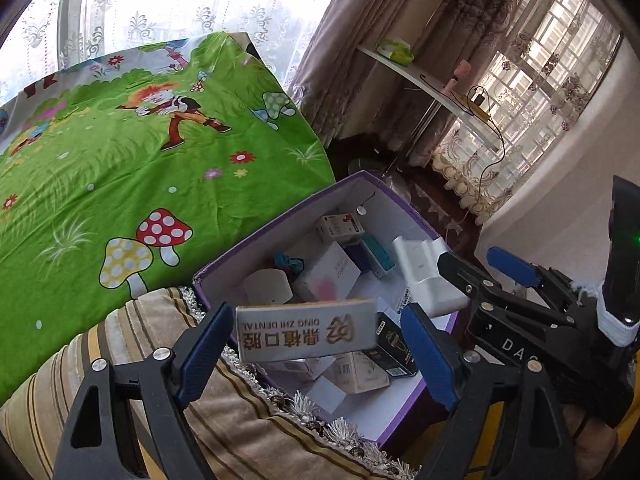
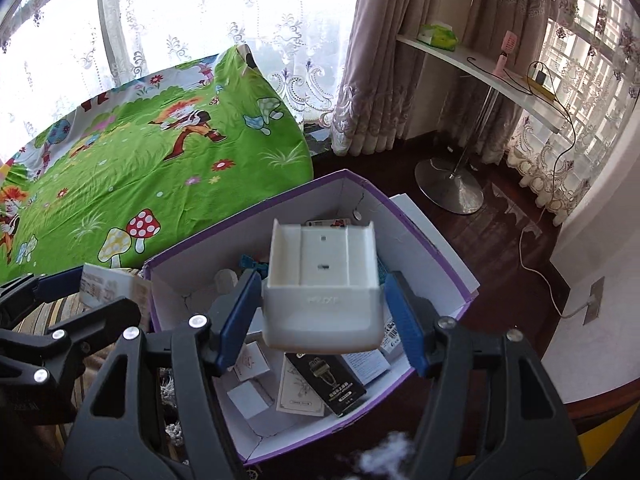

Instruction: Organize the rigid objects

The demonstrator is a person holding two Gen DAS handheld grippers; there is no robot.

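Note:
A purple cardboard box with a white inside holds several small cartons; it also shows in the right wrist view. My left gripper is shut on a long silver dental carton and holds it over the box's near left edge. My right gripper is shut on a white plastic tray-shaped holder and holds it above the middle of the box. The right gripper and holder also show in the left wrist view. The left gripper with its carton shows at left in the right wrist view.
The box rests beside a striped, fringed cushion. A bed with a green cartoon sheet lies to the left. A white shelf table on a metal base stands by the curtains. A cable runs along the dark wood floor.

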